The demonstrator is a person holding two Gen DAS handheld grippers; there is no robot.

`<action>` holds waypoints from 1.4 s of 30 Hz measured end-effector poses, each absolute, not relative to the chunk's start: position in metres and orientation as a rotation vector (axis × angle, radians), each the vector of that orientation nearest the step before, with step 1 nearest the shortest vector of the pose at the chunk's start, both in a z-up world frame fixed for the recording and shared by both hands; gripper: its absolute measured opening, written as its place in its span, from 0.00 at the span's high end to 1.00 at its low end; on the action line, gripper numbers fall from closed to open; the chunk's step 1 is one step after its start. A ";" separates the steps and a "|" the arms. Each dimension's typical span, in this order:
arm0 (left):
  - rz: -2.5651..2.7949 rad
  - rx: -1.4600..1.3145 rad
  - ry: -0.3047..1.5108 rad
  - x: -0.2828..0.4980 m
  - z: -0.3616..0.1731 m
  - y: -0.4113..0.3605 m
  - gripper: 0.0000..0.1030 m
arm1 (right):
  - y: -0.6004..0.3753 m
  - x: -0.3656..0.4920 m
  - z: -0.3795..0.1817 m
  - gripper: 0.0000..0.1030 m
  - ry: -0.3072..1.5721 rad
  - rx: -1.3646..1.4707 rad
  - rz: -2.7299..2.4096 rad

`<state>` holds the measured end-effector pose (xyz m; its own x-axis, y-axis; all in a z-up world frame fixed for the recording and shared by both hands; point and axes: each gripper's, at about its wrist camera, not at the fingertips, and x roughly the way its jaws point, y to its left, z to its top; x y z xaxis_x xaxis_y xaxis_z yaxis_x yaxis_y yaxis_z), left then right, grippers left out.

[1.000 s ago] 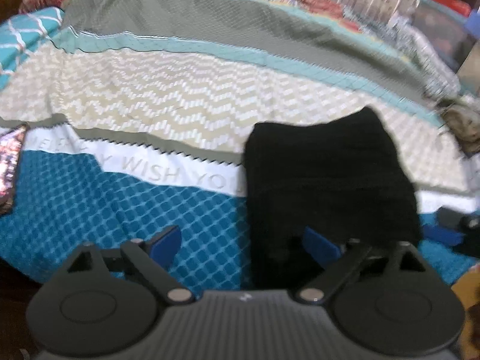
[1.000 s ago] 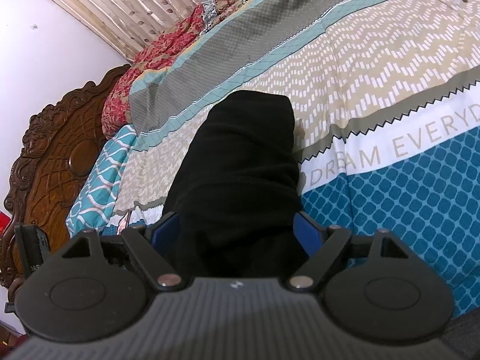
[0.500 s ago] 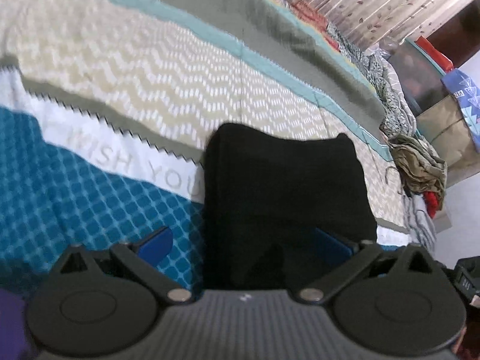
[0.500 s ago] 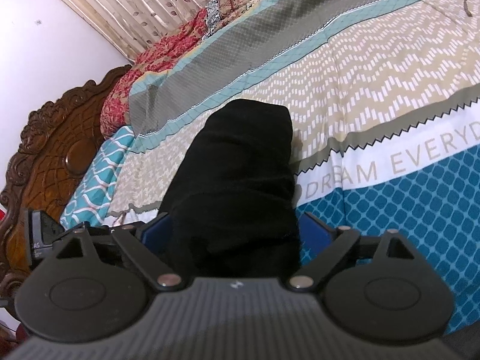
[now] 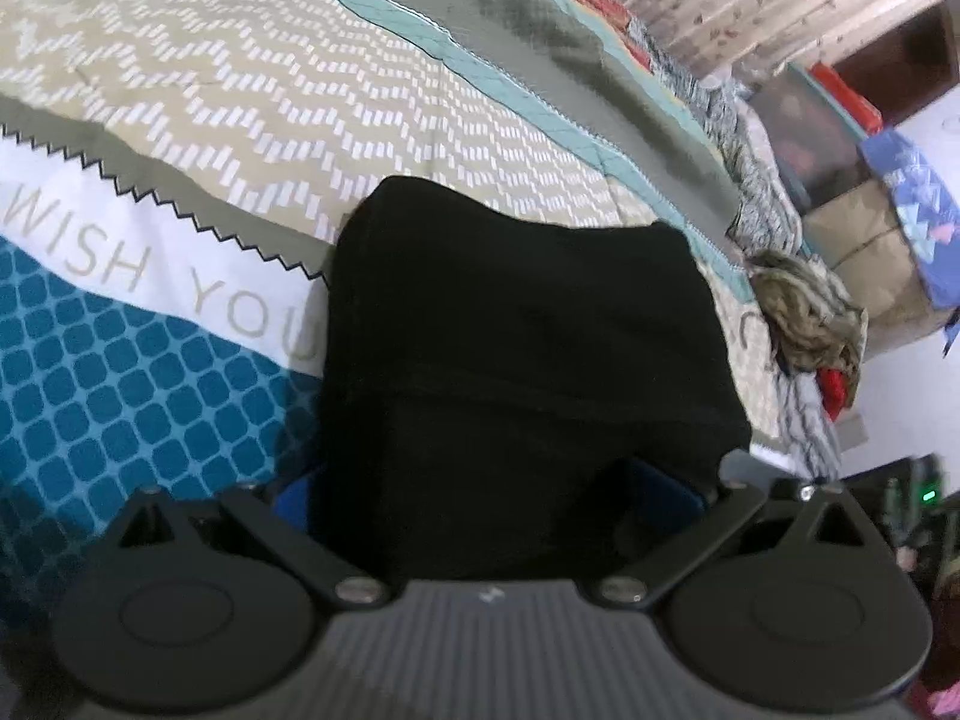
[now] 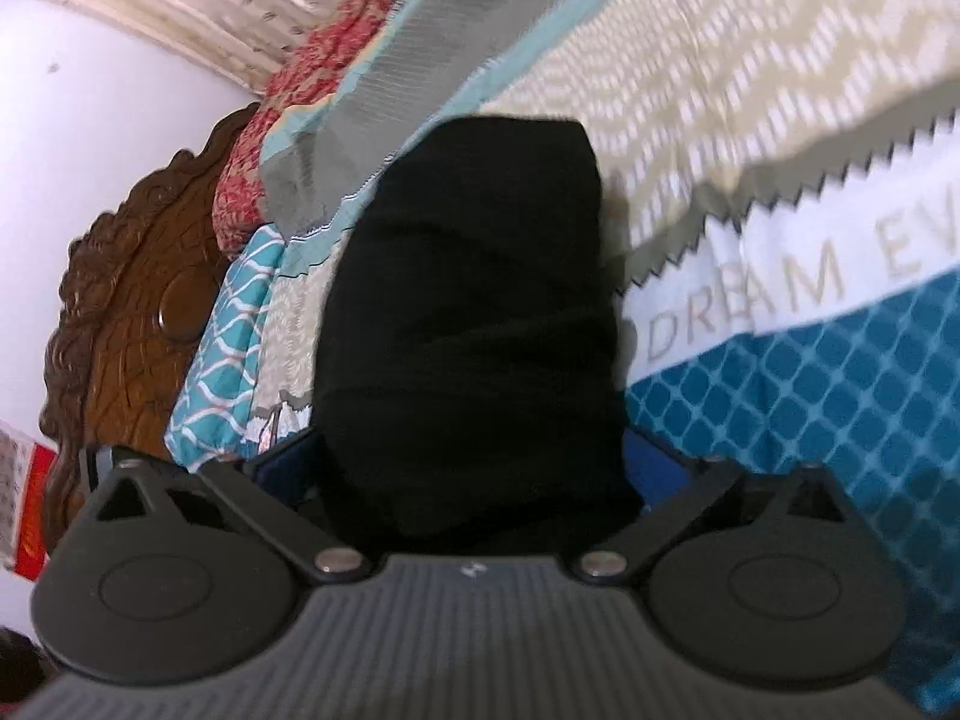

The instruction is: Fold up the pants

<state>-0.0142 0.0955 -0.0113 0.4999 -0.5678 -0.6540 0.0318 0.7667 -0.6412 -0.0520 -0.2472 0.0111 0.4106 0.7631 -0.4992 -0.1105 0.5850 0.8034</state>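
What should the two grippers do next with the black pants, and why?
Probably close both grippers on the near edge of the black pants. The left gripper is open, the right gripper is opening, and the fabric, lying on the bedsheet, sits between both.

Folded pants (image 5: 516,360) lie on the bedspread (image 5: 270,120), across its lettered band, with their near end between the spread fingers of the left gripper (image 5: 489,495). In the right wrist view the pants (image 6: 474,312) likewise reach in between the opening fingers of the right gripper (image 6: 474,468), with a carved headboard (image 6: 126,312) and pillows (image 6: 240,324) to their left. In the left wrist view, a crumpled cloth heap (image 5: 804,312) lies at the bed's edge to the right of the pants, with boxes (image 5: 864,252) behind it.
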 end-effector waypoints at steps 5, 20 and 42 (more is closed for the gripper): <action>-0.425 -0.601 0.961 -0.014 -0.015 0.097 0.00 | -0.250 -0.061 0.012 0.00 0.968 0.783 0.624; -0.412 -0.644 0.980 -0.010 -0.010 0.137 0.00 | -0.243 -0.063 0.015 0.00 0.955 0.777 0.589; -0.480 -0.644 1.020 0.000 -0.017 0.107 0.00 | -0.267 -0.051 0.010 0.27 1.042 1.054 0.561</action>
<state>-0.0001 0.1066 -0.0171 0.4487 -0.6410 -0.6227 0.0710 0.7201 -0.6902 -0.0515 -0.2668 0.0099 0.4343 0.7973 -0.4191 0.0896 0.4248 0.9009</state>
